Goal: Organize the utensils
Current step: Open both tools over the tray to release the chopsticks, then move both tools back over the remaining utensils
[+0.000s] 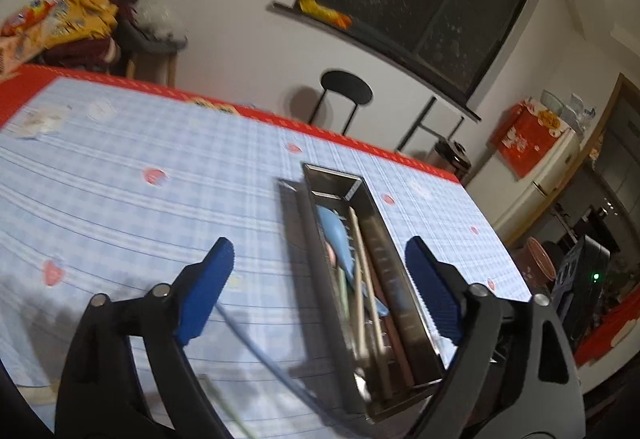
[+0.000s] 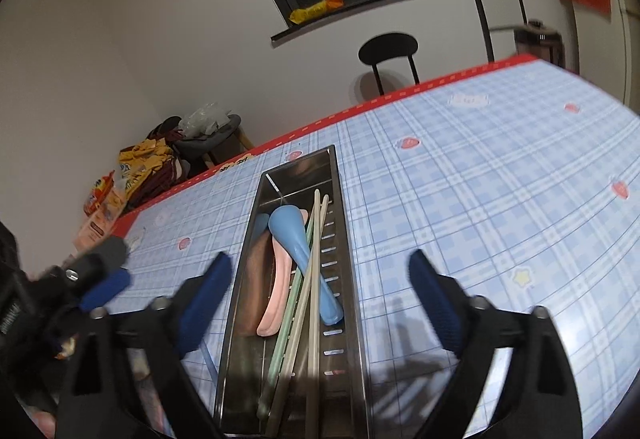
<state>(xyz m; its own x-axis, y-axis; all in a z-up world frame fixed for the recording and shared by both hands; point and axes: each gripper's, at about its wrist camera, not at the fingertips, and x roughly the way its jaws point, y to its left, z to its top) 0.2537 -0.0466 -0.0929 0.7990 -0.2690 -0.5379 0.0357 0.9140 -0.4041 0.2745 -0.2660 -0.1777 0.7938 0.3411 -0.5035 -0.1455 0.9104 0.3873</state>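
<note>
Late in the sorting, by the look of it: most utensils already lying inside the long steel tray (image 2: pixel 348 279), set lengthwise on the checked desk (image 2: pixel 500 199). In the right wrist view, the tray running from 6 o'clock up toward 12 o'clock between the spread blue pads of the right gripper (image 2: pixel 320 295), jaws released and holding nothing. Inside it, a blue spoon (image 2: pixel 296 243) lying across a pink spoon (image 2: pixel 276 295), with pale chopsticks (image 2: pixel 314 279) and a green pair (image 2: pixel 288 323) alongside, toward the slotted right wall. Left gripper (image 1: pixel 320 287) likewise released, jaws wide and empty, hanging over the desk with the tray toward 4 o'clock of its view. Outside the tray, at about 7 o'clock in the left view, a thin blue stick (image 1: pixel 256 347) lying on the cloth just beside the tray's left wall, and a pale green one (image 1: pixel 224 403) nearer the bottom edge; both blurred, so hard to say whether chopsticks or straws. Probably the step in hand: fetching these last strays. Next move likely for the left gripper: lowering to the cloth, straddling the thin stick across its length, closing gently, then lifting and laying it parallel to the others. Care needed with so slim a piece lying flat on the cloth.
</note>
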